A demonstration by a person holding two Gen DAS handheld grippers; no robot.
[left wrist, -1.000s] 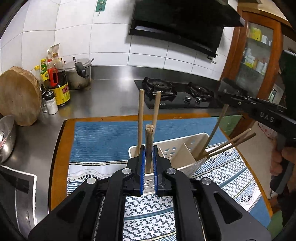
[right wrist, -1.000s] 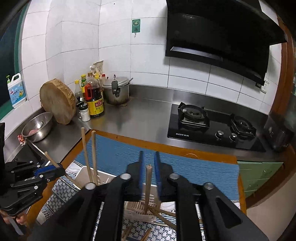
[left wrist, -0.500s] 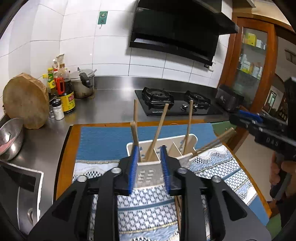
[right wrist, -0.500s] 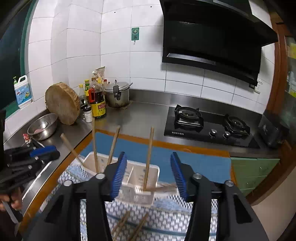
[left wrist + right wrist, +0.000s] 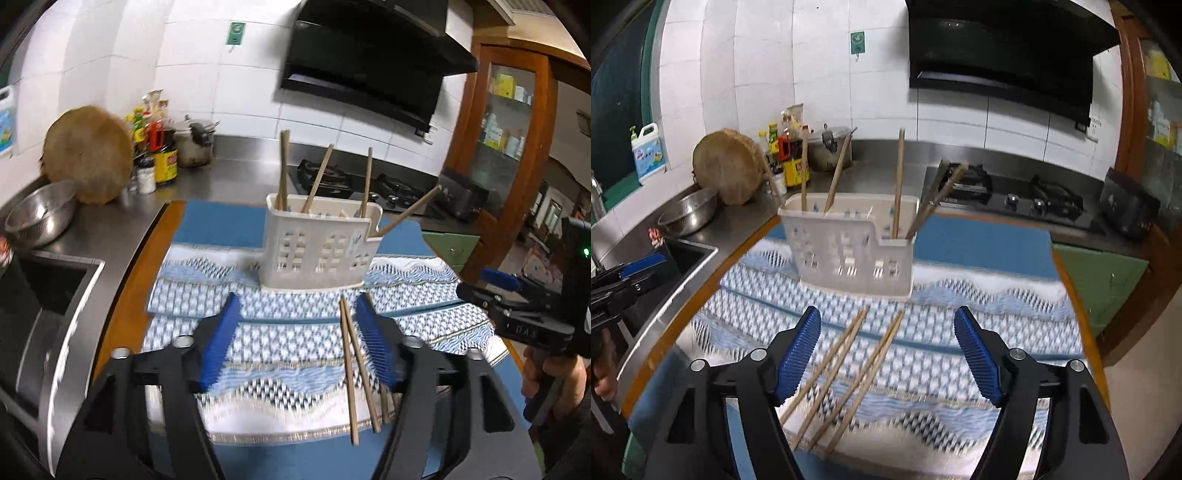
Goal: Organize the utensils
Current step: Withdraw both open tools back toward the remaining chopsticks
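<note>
Both the left gripper [image 5: 295, 332] and right gripper [image 5: 886, 350] had dropped their chopsticks into the white holder [image 5: 319, 247] and pulled back, jaws opening and empty, so the loose chopsticks [image 5: 842, 373] on the patterned mat [image 5: 979, 306] came next.

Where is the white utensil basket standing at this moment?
In both wrist views the white utensil basket stands upright on the blue patterned cloth, beyond the loose chopsticks and in front of the gas stove.
</note>
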